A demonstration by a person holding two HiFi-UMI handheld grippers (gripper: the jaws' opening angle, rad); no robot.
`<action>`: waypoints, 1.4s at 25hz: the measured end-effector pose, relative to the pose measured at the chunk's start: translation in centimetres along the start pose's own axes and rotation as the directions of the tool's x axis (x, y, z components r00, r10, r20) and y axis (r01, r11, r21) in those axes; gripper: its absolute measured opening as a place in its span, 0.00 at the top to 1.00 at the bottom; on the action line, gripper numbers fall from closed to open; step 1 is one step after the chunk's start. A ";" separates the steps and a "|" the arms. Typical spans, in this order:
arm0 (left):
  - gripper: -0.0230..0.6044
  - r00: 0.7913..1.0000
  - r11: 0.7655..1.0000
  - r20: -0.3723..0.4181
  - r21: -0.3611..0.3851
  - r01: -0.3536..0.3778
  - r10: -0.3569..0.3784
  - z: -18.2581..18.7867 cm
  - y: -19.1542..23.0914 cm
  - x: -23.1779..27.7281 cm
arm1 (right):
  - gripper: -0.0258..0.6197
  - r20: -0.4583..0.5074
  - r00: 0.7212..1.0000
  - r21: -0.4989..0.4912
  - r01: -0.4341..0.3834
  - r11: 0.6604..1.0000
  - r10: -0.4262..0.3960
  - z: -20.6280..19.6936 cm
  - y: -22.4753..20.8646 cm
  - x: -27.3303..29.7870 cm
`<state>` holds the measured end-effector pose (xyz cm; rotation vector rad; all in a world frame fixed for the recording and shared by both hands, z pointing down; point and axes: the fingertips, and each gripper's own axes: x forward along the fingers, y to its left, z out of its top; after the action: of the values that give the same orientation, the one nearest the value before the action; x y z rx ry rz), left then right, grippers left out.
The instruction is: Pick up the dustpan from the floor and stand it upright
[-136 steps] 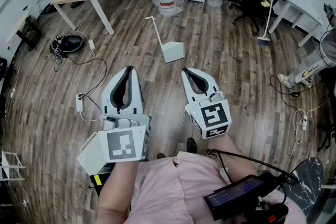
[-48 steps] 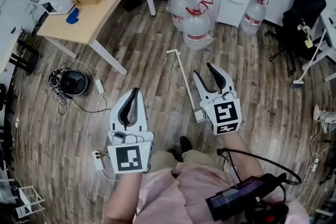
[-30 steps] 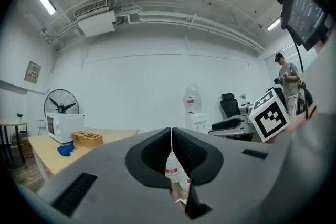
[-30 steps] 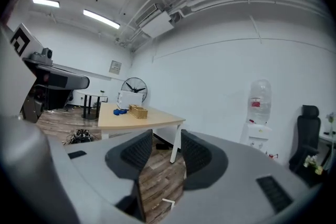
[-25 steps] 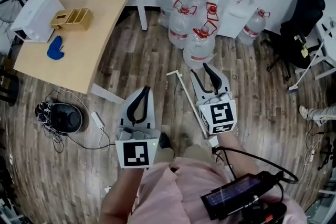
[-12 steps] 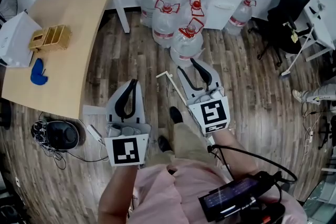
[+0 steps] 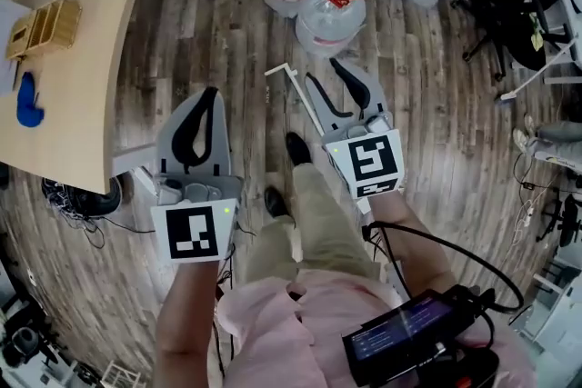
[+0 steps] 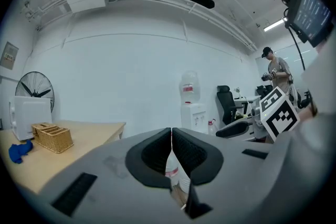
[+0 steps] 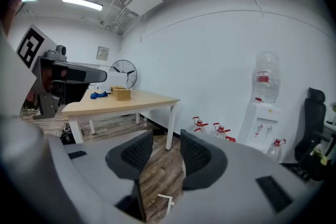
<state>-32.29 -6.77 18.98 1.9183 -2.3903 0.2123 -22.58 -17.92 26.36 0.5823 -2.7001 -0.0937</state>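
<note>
**Head view.** L forearm reaches straight fwd from the body. The left gripper [image 7: 211, 93] points away, with its marker cube [image 7: 193, 232] face-up to the cam. Its jaws are pressed together and hold nothing.

R forearm is out and angled a bit inward. The right gripper [image 7: 326, 77] has its jaws spread, and its own marker cube is tilted up.

Of the dustpan, only the thin white handle [image 7: 300, 94] shows. It lies on the wood floor [image 7: 427, 132], T-end toward the water jugs [image 7: 332, 9], and runs back under the right gripper. The pan part is hidden. The handle passes just beside that gripper's left jaw in frame; can't tell contact from here. A dark shoe [image 7: 296, 148] is near the handle.

A handheld screen [image 7: 400, 339] sits at bottom; its text lines are too small to read. The jug labels are red/white bands, unreadable.

**Left gripper view.** The pads meet at the tips w/ nothing between; a jug shows thru the slit behind. Beyond are:
- a table [image 8: 89, 131] w/ a wicker basket [image 8: 52, 137] and a blue cloth [image 8: 18, 150]
- a fan [image 8: 34, 86]
- a water dispenser [image 8: 191, 113] w/ a bottle on top
- a person in a cap [image 8: 274, 68] in the bkgd at right

**Right gripper view.** The jaws are apart w/ only floor between the pads. The handle's T-end shows low in the gap, on the floor well below the pads and untouched. The dispenser bottle has a red label band; its print isn't legible.
</note>
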 end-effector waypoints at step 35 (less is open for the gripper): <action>0.94 0.941 0.993 -0.329 -0.111 0.051 -0.085 -43.0 -1.5 15.4 | 0.71 -0.453 0.874 0.107 -0.145 0.984 0.179 -47.2 1.5 21.8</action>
<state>-35.60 -15.50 63.75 1.7540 -2.0722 0.3718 -23.89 -24.86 77.86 0.3389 -2.2773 0.1669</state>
